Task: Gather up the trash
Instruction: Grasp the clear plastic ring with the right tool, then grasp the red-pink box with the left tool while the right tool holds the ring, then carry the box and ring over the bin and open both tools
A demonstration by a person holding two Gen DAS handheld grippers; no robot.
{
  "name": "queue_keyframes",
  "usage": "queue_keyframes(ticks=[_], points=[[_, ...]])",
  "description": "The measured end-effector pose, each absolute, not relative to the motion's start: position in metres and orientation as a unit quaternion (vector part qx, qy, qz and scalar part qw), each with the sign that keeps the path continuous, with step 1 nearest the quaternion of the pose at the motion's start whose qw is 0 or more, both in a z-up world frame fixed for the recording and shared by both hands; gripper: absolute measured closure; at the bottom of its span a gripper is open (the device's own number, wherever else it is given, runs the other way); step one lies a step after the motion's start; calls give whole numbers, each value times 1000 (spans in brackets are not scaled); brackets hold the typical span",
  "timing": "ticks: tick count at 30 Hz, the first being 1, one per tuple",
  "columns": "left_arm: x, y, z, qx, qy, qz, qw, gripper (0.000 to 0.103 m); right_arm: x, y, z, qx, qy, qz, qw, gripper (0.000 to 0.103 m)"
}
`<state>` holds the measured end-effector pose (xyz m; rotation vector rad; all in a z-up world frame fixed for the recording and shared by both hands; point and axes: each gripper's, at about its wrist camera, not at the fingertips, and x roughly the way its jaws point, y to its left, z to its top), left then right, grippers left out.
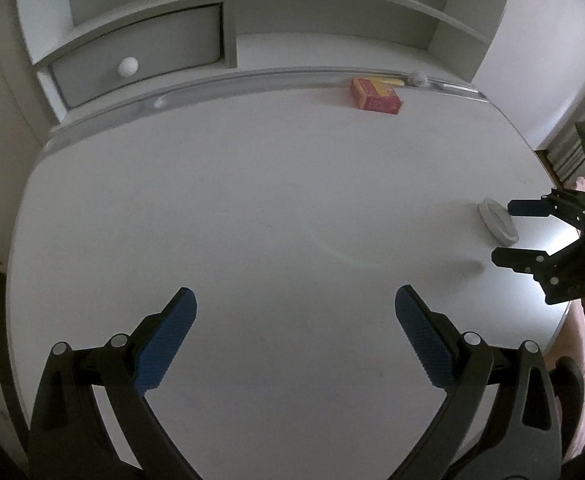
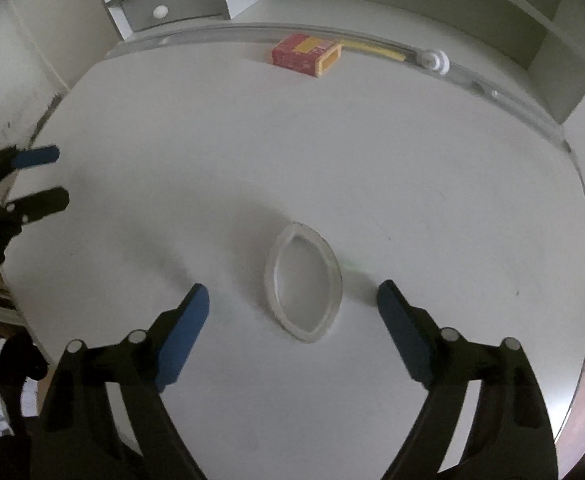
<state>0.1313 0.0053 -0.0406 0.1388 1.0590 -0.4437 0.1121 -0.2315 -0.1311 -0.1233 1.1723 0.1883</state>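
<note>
A clear, squashed oval plastic cup lid (image 2: 302, 282) lies on the white table (image 2: 452, 200). My right gripper (image 2: 293, 286) hovers over it, open, one blue pad on each side, neither touching it. In the left wrist view the same lid (image 1: 497, 222) shows at the right, by the right gripper (image 1: 503, 231). A red and yellow carton (image 2: 302, 56) lies at the table's far edge, also visible as the carton (image 1: 376, 96) from the left. My left gripper (image 1: 295, 292) stands open over bare tabletop with nothing between its pads; it also appears as the left gripper (image 2: 58, 176) at the left.
A yellow strip (image 2: 372, 49) and a small white round piece (image 2: 436, 60) rest in the metal rail along the table's back edge. Behind stands a white shelf unit with a grey drawer and white knob (image 1: 128, 67). The table's rounded edge (image 1: 556, 328) drops off at the right.
</note>
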Motion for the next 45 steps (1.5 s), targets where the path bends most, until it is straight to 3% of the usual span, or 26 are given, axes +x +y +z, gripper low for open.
queue_keyframes(ticks=[2,3,16,24,25,26,27,29,36,45], points=[[140,-5,-43,72,498,-211,838,6,112,-231,-128,-62,546,86,831,49],[145,-11,-41,76,497,-213,838,6,113,-233,-127,-67,542,85,834,66],[247,-162,-35,130,482,-219,838,6,72,-271,-110,-13,513,76,855,67],[291,-172,-48,107,506,-179,837,8,29,-335,-106,50,494,28,868,67],[291,-174,-46,106,501,-183,839,17,22,-343,-106,58,491,20,869,67],[290,-176,-45,107,500,-186,839,41,15,-351,-104,65,488,12,870,67],[289,-179,-45,111,502,-185,838,52,6,-359,-102,73,484,5,872,67],[283,-184,-45,112,502,-195,835,53,-13,-375,-100,89,476,-11,875,67],[185,-252,-11,144,449,-285,835,53,-105,-455,-107,173,439,-112,875,67],[-61,-411,10,231,346,-535,735,52,-268,-572,-173,284,417,-323,801,67]])
